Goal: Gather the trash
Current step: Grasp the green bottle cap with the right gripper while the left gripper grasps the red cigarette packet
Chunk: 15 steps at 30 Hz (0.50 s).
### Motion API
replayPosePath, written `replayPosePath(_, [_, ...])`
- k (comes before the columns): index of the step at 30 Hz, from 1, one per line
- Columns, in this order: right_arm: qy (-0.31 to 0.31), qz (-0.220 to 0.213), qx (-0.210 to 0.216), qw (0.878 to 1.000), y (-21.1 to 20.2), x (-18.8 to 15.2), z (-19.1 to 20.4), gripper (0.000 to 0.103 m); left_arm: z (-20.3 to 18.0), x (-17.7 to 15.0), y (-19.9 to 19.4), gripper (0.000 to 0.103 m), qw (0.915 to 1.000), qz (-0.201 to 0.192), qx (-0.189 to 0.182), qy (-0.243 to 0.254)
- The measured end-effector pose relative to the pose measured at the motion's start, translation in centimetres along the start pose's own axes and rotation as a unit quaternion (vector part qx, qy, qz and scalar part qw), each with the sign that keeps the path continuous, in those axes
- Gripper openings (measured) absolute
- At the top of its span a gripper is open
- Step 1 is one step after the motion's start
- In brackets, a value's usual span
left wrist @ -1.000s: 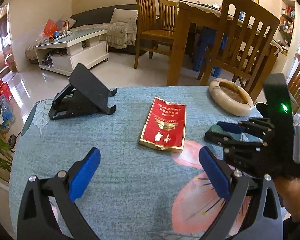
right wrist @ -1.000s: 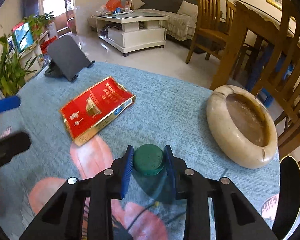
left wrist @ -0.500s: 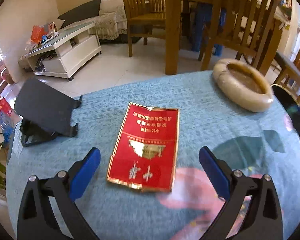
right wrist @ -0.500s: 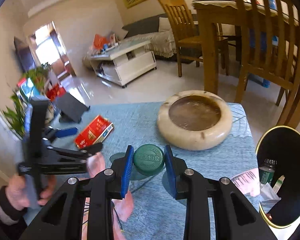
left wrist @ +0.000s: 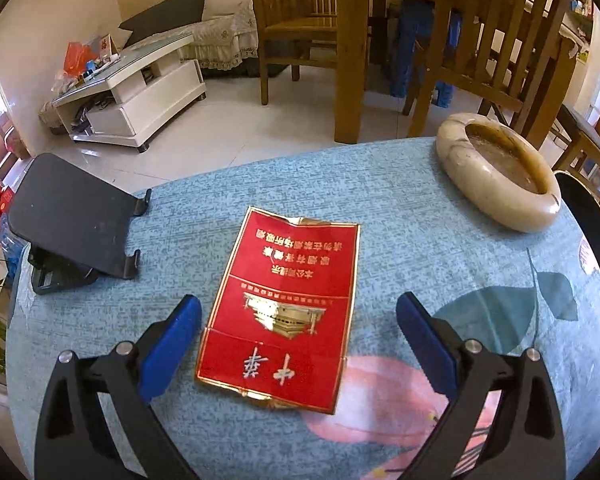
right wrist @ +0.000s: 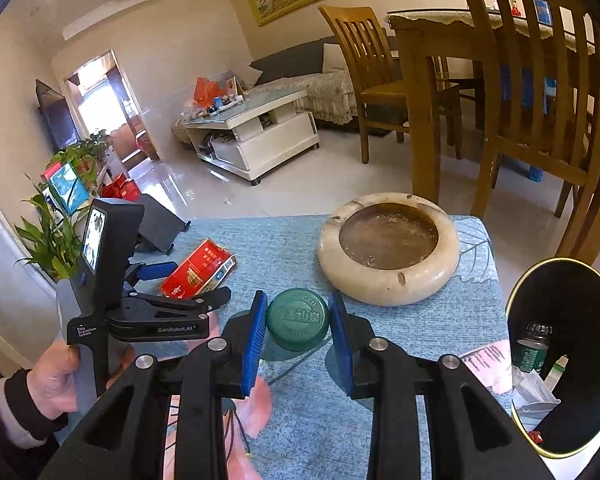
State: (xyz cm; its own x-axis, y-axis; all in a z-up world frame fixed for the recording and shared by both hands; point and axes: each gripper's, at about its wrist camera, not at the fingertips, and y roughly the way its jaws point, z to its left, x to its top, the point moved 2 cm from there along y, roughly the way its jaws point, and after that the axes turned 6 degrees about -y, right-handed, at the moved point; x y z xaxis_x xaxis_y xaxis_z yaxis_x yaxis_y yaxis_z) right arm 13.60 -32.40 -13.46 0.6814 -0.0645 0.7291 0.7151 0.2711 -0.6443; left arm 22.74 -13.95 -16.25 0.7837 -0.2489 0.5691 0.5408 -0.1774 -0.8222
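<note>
Floral blue tablecloth (left wrist: pixel 400 208) covers the table beside wooden chairs (right wrist: pixel 540 92).

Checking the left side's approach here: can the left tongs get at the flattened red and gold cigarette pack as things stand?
Probably yes. The left tongs stand open and straddle the near end of the flattened red and gold cigarette pack, which lies flat on the blue cloth with nothing between. Its flatness may make the pinch awkward.

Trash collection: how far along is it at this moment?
Partly done. The bin already holds a bottle and paper scraps. In hand: the right gripper grips a green-capped bottle. Left: the red cigarette pack lies on the table between the open left gripper fingers.
</note>
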Motion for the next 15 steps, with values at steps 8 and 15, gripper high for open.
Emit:
replayPosePath(8, [0.004, -0.012, -0.014, 1.000, -1.4, 0.0, -1.1, 0.031, -0.7, -0.1, 0.2, 0.097, 1.0000, 0.004, 0.000, 0.001])
replayPosePath(15, [0.020, -0.019, -0.025, 0.999, -2.3, 0.0, -2.8, 0.031, -1.1, 0.3, 0.7, 0.097, 0.9999, 0.012, 0.000, 0.002])
